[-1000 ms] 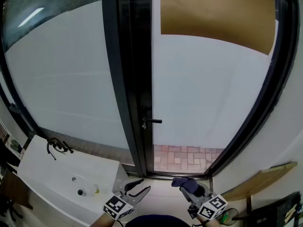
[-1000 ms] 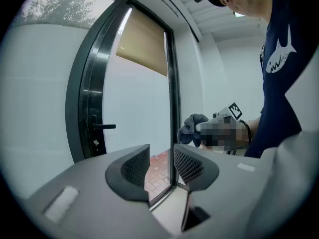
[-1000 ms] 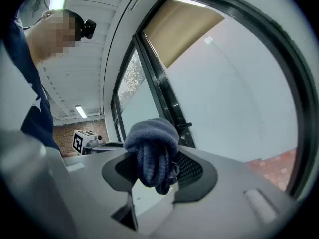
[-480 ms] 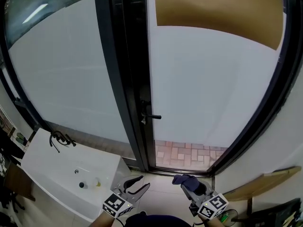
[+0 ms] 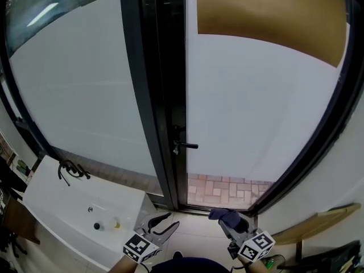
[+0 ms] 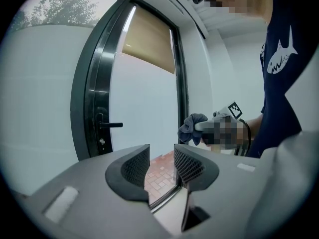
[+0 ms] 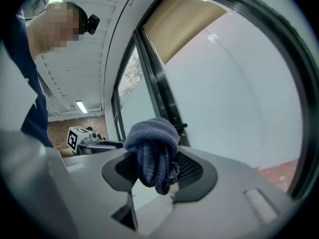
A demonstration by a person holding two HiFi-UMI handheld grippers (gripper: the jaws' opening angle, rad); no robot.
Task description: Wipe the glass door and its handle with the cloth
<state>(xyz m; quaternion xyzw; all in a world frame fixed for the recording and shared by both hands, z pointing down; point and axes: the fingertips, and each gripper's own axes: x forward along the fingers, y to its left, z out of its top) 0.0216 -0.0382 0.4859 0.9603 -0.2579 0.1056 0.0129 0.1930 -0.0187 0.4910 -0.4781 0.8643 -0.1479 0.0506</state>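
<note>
At the foot of a dark-framed door (image 5: 166, 95), head view: frosted glass (image 5: 256, 112) right of the frame, with a brown panel (image 5: 267, 16) across its top. The handle (image 5: 186, 145) is a short black lever on the frame, pointing right. Left claw (image 5: 161, 225): low, centre-left, jaws apart, nothing in them. Right claw (image 5: 232, 223): low, centre-right, clamped on a dark blue cloth (image 5: 223, 215). Both are well short of the glass. A white counter (image 5: 51, 203) with a tap (image 5: 69, 171) sits at lower left.

Left gripper view: jaws apart, nothing held between them. The handle (image 6: 111, 125) is ahead to the left. The cloth (image 6: 190, 127) is bunched at the tip of the right claw, off to the right and clear of the glass.

Right gripper view: the cloth (image 7: 151, 152) is wadded between the jaws, bulging above them and hanging a little below. The handle (image 7: 181, 126) lies beyond it, not touched.

Step in hand, by judgement: bringing the cloth to the door; wiping not yet begun. To do it well:
- Present the bulging face of the wad flat to the glass.
- Press lightly and work in overlapping passes.
- Then wrap the wad round the lever.
- Grip firmly, since the wad could slip out sideways under rubbing.
</note>
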